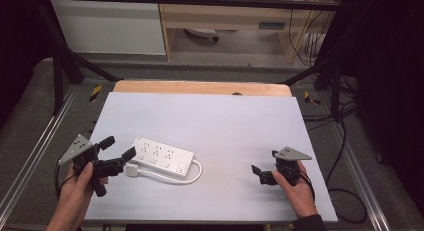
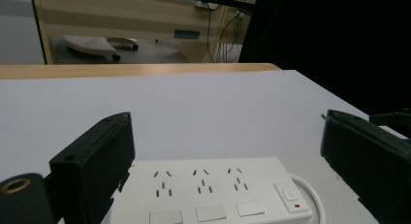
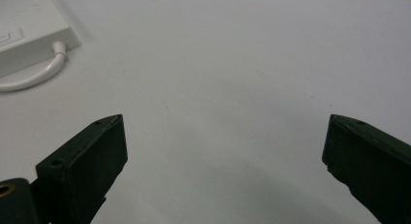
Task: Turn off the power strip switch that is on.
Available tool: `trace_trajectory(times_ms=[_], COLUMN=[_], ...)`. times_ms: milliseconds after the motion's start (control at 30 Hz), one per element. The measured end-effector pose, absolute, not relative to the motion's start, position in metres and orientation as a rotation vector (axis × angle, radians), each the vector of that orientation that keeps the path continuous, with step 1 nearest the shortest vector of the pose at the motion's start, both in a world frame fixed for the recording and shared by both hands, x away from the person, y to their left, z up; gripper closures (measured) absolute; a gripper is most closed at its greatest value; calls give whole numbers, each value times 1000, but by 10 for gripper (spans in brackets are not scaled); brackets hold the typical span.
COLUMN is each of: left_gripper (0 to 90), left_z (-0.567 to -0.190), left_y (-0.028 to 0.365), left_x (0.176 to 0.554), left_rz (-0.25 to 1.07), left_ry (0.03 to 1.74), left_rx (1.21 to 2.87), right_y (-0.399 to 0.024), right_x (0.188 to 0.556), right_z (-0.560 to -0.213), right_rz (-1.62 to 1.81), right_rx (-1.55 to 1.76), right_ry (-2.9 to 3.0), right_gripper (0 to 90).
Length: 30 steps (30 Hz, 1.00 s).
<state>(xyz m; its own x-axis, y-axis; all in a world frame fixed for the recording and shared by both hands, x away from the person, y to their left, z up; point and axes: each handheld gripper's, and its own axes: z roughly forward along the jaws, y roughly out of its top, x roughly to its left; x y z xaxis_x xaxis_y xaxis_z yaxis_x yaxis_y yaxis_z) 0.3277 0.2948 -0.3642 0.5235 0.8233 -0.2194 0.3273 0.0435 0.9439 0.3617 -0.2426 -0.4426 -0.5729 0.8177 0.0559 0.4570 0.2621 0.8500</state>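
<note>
The left hand (image 1: 75, 183) is gripping the left gripper (image 1: 118, 148) at the table's (image 1: 225, 116) eight o'clock, jaws spread wide and empty, aiming toward three o'clock at the white power strip (image 1: 161, 157) lying just beyond. The right gripper (image 1: 261, 173), at four o'clock, is gaping wide open over bare tabletop, pointing toward nine o'clock

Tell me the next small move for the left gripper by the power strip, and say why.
Probably ease the left gripper forward and down over the near end of the power strip. Its jaws stand wide open and hold nothing, and the left gripper view shows the strip lying flat between them, just ahead. The plug lies beside that end, so go slowly.
</note>
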Motion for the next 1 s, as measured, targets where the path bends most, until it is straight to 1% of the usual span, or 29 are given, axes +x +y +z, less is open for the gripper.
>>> trace_trajectory(times_ms=[333,1000], left_gripper=[50,51], left_z=[-368,-391], left_y=[306,317], left_x=[319,306], left_rz=[508,510], left_ry=[1017,1033], left_rx=[1540,1587], right_y=[-242,-242], right_x=[361,361], right_z=[-443,-443], right_rz=[1232,1220], right_rx=[1159,1156], right_ry=[2144,2148], right_gripper=[27,28])
